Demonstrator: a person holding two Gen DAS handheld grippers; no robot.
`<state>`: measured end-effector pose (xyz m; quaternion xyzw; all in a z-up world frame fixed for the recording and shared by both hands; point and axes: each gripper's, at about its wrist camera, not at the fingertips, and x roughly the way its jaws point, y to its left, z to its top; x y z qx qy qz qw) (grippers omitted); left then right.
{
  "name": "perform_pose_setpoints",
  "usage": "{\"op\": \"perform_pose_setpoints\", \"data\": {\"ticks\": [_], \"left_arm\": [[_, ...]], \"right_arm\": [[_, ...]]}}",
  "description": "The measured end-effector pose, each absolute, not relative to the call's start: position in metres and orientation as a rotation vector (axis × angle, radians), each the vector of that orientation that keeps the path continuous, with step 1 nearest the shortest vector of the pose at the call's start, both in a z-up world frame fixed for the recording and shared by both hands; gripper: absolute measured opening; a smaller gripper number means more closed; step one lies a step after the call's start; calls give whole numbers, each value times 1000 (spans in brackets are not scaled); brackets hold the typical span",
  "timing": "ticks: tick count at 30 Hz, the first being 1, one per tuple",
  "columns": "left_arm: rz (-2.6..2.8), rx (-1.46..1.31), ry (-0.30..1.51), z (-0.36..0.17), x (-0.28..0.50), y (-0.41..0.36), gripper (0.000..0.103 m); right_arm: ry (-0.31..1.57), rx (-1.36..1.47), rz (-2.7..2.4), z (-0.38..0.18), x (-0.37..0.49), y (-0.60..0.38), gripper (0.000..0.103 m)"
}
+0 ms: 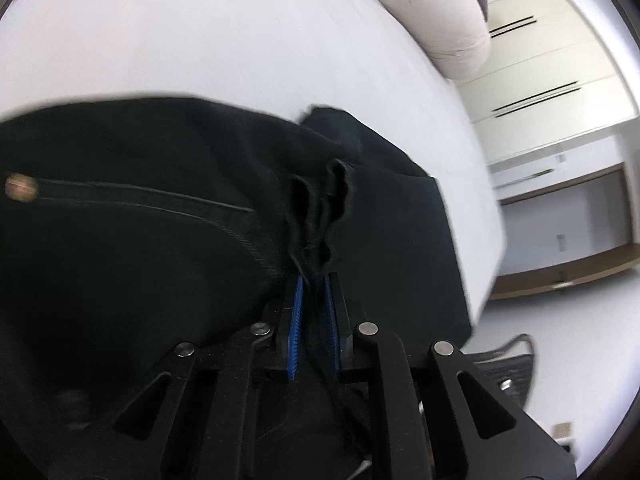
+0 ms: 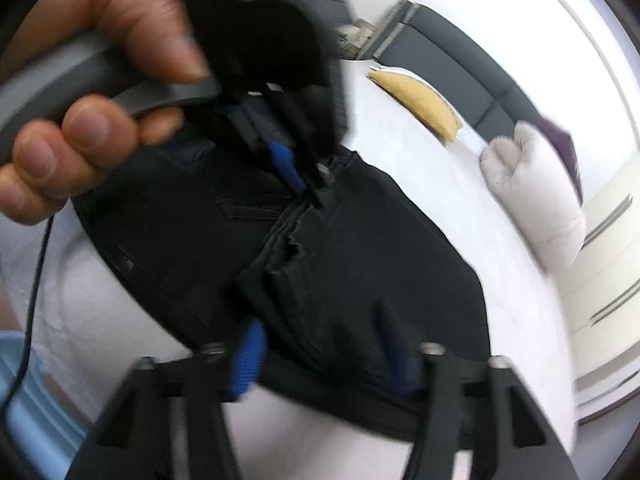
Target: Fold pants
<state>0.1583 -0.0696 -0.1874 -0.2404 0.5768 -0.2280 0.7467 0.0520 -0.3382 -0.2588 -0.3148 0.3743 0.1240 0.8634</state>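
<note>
- The bed (image 1: pixel 240 40) is seen as a broad white sheet, and it serves as the landmark; a pale duvet (image 1: pixel 432 12) is bunched at its far end, and a yellow pillow (image 2: pixel 420 106) lies on the sheet beyond the pants.
- The pants (image 1: pixel 140 220) are black and lie on the bed near its close edge, already doubled into a thick, compact stack; a pocket seam and a brass rivet (image 1: pixel 21 188) are turned upward.
- The cloth is judged to be heavy, denim-like cotton: soft enough to drape and bunch, stiff at seams and hems, not slippery, not fragile. Several layers may be expected to slide apart if only the top one is taken.
- The left tongs (image 1: pixel 314 284) are pressed together on a gathered ridge of layered edges at the middle of the stack, above the bed; the ridge stands up in wrinkled folds between the blue pads (image 1: pixel 296 312).
- The right tongs (image 2: pixel 320 354) are spread wide at the near edge of the stack, with cloth between the jaws but not pinched.
- A hold is best taken on thick stitched edges, all layers together, deep between the pads, with one grip at each end of a fold line.
- The person's hand (image 2: pixel 80 92) is seen gripping the left handle; motion blur hides finer detail.
</note>
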Motion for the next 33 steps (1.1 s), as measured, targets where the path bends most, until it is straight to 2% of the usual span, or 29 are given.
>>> {"op": "perform_pose_setpoints", "data": {"ticks": [3,5,7,10,13,16,24,27,28,33], "left_arm": [[-433,-453,1233,-171,154,-64,11],[-406,-362,1191,-154,150,-72,11],[-416,-281,1154,-141,143,-88,11],[-471,-153,1121,-131,134,-128,11],[-499,-83,1146,-143,132,-155,11],[-495,-63,1190,-164,135,-164,11],[-482,34,1180,-173,134,-185,10],[-483,52,1174,-175,134,-191,10],[-485,52,1173,-175,131,-194,10],[-489,42,1171,-176,129,-199,10]], "right_arm": [[872,-449,348,-239,58,-366,66],[924,-297,403,-227,65,-391,60],[969,-88,472,-215,81,-428,38],[953,136,474,-196,105,-485,11],[909,338,493,-185,137,-540,9],[954,497,544,-195,182,-574,9],[1143,638,627,-261,275,-570,9],[1250,627,579,-297,265,-565,7],[1277,620,568,-303,261,-565,0],[1301,646,580,-310,232,-576,0]]}}
